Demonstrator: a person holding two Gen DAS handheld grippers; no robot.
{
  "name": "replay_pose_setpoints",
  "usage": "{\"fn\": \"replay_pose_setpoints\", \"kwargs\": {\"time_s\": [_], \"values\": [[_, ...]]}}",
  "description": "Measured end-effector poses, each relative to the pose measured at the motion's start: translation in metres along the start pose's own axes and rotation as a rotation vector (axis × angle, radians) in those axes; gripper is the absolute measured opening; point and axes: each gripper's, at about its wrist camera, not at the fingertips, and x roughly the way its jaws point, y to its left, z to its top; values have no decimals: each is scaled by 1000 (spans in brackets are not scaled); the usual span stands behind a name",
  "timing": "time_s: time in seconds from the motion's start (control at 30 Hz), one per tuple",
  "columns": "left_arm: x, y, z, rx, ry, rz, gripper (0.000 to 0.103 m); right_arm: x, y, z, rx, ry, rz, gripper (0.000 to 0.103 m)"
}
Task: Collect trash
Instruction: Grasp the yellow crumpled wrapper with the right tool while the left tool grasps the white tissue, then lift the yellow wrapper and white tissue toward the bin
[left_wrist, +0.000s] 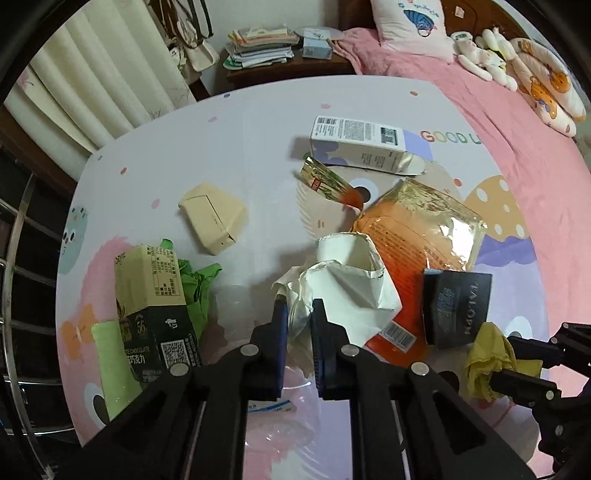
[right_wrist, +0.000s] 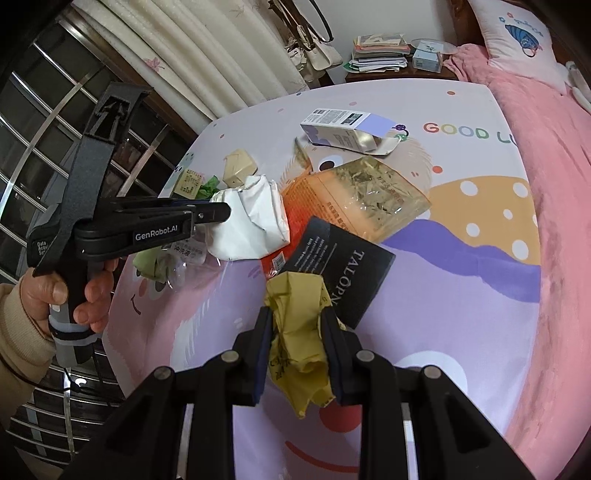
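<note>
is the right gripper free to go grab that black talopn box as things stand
Probably not yet. The right gripper is shut on a crumpled yellow wrapper, so its jaws are full. The black box lies just ahead of it with nothing on top, so the path looks free once the wrapper is dropped.

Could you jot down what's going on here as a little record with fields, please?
place: table with cartoon cloth, beside a pink bed
left gripper: shut on white crumpled paper
right gripper: shut on yellow wad
loose trash: black box, orange packet, white carton, beige carton
trash container: none in view
</note>
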Motion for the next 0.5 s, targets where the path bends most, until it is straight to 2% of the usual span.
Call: {"fn": "replay_pose_setpoints", "kwargs": {"time_s": [0.2, 0.5], "values": [[-29, -2, -12, -14, -57, -27, 4, -11, 6, -3, 9, -29, -7, 26], [-91, 20, -46, -70, -136, -78, 4, -34, 27, -16, 21, -79, -16, 26]]}}
